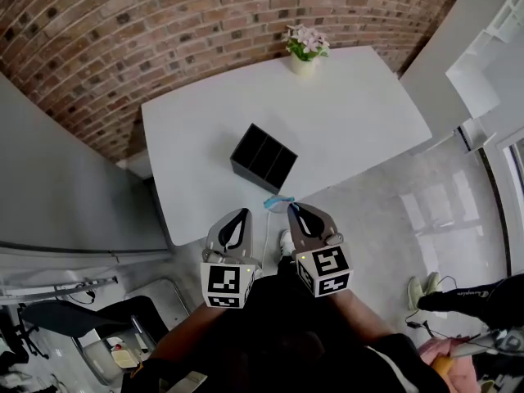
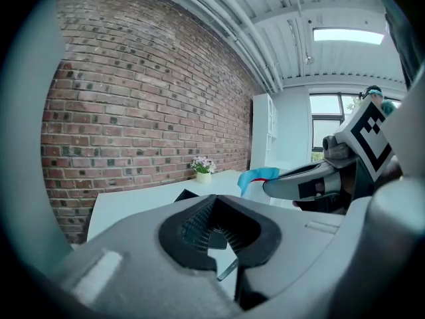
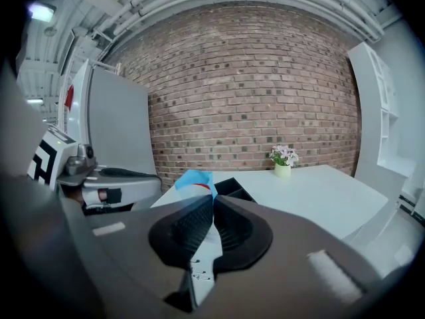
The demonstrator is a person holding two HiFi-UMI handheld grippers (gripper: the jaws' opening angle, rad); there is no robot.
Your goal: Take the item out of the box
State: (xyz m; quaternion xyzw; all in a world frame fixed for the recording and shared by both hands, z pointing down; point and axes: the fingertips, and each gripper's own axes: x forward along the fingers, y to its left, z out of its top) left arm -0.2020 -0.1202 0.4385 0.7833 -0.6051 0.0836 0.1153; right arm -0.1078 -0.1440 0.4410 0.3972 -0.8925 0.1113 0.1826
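A black box [image 1: 264, 158] with open compartments stands on the white table [image 1: 352, 113], near its front edge. My right gripper [image 1: 291, 208] hovers at that edge, shut on a thin blue and white item [image 1: 277, 202] with a red mark. In the right gripper view the item [image 3: 196, 180] sticks out past the jaw tips of the right gripper [image 3: 212, 205], with the box [image 3: 234, 187] behind it. My left gripper [image 1: 244, 213] hangs just left of it, shut with nothing between its jaws. In the left gripper view, the left gripper [image 2: 214, 208] sees the item [image 2: 255, 175] at its right.
A small pot of pink flowers [image 1: 304, 51] stands at the table's far edge, against the brick wall [image 1: 164, 31]. A grey cabinet [image 1: 57, 178] stands to the left of the table. Another person's feet [image 1: 426, 289] are on the floor at the right.
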